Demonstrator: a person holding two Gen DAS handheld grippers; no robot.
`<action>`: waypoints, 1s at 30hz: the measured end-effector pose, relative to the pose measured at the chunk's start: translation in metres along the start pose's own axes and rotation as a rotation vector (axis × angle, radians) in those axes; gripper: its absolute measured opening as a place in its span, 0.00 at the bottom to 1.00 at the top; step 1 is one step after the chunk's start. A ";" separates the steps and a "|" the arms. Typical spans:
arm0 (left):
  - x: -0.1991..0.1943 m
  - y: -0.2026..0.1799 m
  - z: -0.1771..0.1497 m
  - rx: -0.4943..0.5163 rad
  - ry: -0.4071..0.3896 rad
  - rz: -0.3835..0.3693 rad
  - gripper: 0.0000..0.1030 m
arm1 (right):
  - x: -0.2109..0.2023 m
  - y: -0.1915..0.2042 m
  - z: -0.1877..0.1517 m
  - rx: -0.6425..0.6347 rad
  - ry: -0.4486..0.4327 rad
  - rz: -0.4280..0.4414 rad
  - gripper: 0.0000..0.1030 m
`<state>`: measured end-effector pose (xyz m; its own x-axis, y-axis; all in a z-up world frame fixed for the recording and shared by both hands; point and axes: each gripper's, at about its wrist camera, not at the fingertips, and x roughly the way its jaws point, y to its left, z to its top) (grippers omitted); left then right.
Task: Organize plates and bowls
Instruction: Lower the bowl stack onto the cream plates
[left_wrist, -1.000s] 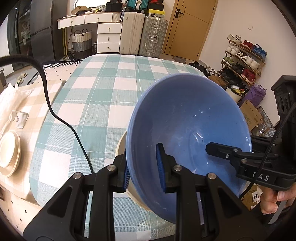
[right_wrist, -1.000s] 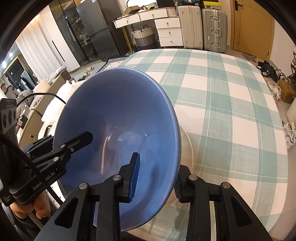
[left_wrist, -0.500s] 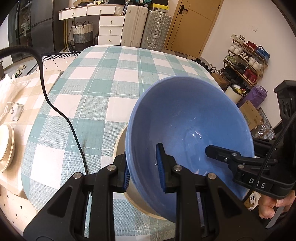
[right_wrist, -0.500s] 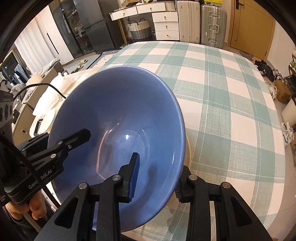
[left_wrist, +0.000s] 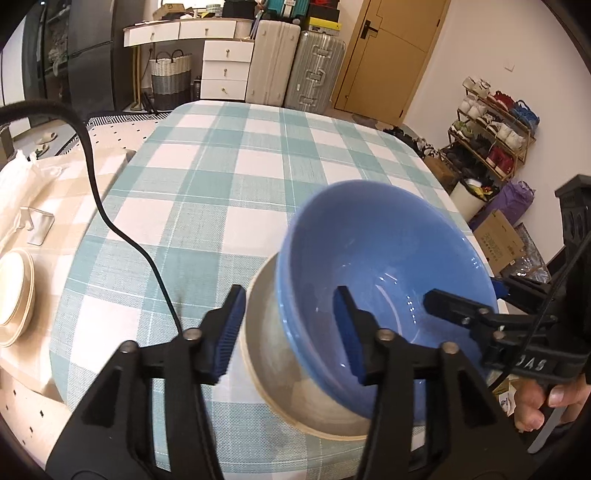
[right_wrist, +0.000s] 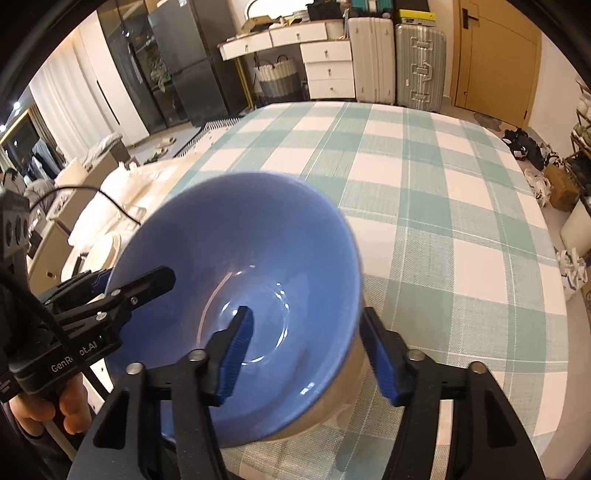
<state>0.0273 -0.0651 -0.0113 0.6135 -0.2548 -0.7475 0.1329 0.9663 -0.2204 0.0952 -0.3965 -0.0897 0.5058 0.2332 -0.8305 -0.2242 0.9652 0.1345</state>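
A worktop (left_wrist: 229, 192) under a teal-and-white checked cloth fills both views. At its near edge a glossy blue ceramic bowl (left_wrist: 384, 280) sits tilted inside a wider beige bowl (left_wrist: 266, 332). The left gripper (left_wrist: 288, 328) has its fingers spread, one either side of the blue rim, clear of it. The right gripper (right_wrist: 308, 354) likewise straddles the opposite rim with fingers parted, seemingly not touching. Left of the cloth lie stacked cream plates (left_wrist: 14, 295). Beyond stand suitcases (left_wrist: 295, 62) and a white drawer unit (left_wrist: 225, 66).
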 end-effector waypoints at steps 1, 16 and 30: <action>0.000 0.002 0.001 0.001 -0.005 0.001 0.50 | -0.002 -0.003 -0.001 0.008 -0.010 0.003 0.63; -0.049 0.023 -0.004 0.030 -0.214 0.021 0.97 | -0.071 -0.029 -0.012 0.059 -0.334 -0.011 0.87; -0.084 0.044 -0.022 0.037 -0.344 0.129 0.98 | -0.093 -0.033 -0.058 0.010 -0.464 -0.078 0.88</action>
<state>-0.0352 -0.0019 0.0283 0.8518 -0.1098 -0.5122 0.0616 0.9920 -0.1102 0.0076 -0.4564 -0.0481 0.8400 0.1860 -0.5097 -0.1637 0.9825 0.0888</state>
